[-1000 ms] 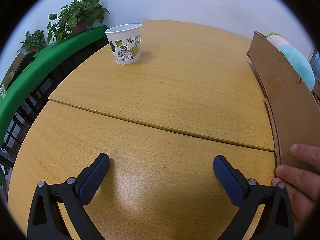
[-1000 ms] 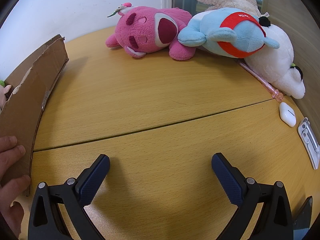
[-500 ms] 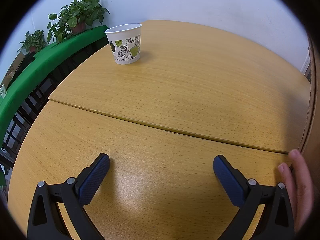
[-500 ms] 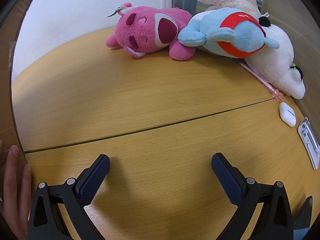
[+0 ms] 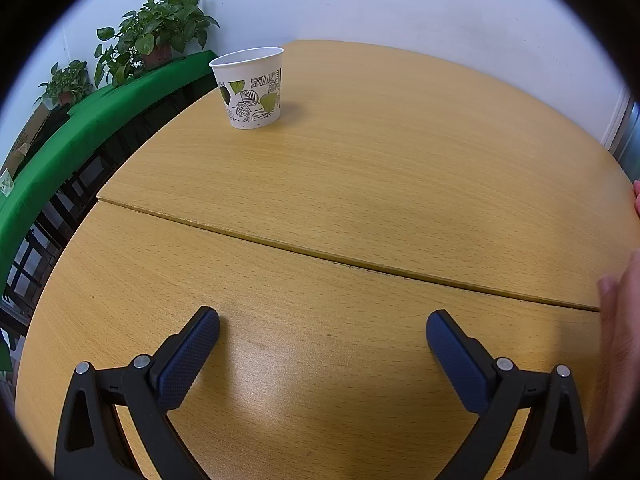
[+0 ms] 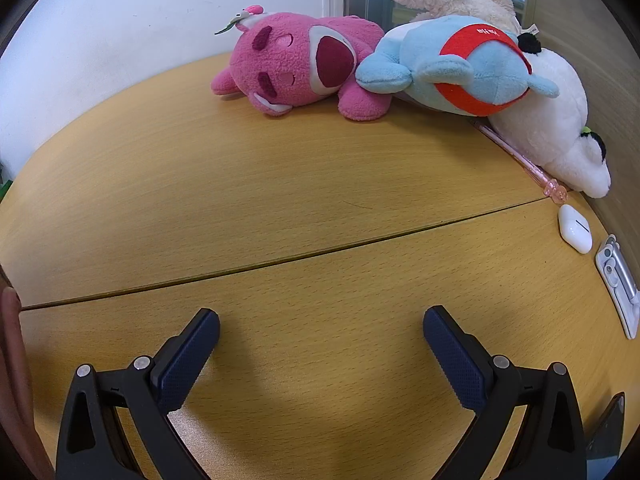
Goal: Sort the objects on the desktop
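One paper cup (image 5: pixel 251 88) upright — interior unseen | both claws — wide apart

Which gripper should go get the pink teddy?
Probably the right hand-held gripper: it is open and the pink teddy lies ahead of it. The left hand-held gripper faces only the paper cup.

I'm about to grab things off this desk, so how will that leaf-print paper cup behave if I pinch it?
The paper cup stands upright and looks empty, so it is probably very light and may slide or tip if nudged. Its thin wall would likely buckle under a hard squeeze. The left gripper is open wide enough to try gently.
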### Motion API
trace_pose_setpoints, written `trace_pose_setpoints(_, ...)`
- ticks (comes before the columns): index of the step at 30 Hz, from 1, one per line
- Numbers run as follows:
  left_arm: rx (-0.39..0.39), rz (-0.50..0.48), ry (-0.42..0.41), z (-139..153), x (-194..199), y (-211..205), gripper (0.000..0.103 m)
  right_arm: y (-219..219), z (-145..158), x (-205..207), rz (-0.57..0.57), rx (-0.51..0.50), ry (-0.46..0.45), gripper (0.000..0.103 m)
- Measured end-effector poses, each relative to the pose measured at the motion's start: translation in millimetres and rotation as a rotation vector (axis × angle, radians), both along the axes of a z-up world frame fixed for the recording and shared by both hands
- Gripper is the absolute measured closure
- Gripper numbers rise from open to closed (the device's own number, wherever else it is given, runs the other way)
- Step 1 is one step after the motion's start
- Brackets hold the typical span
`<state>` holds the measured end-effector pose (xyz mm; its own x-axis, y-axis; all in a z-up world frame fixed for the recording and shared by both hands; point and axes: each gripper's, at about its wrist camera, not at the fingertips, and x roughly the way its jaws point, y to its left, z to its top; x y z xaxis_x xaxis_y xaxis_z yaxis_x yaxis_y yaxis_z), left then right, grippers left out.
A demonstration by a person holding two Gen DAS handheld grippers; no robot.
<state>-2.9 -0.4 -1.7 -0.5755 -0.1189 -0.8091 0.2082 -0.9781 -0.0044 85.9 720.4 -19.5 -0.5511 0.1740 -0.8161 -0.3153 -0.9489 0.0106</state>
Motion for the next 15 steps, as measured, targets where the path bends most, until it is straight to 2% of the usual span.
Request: trace_pose_setpoints(15, -0.001, 0.000, -0.001, 0.0, 0.4, -0.2, 0.000, -1.4, 0.9, -0.4, 0.001, 0.000, 0.000, 0.000)
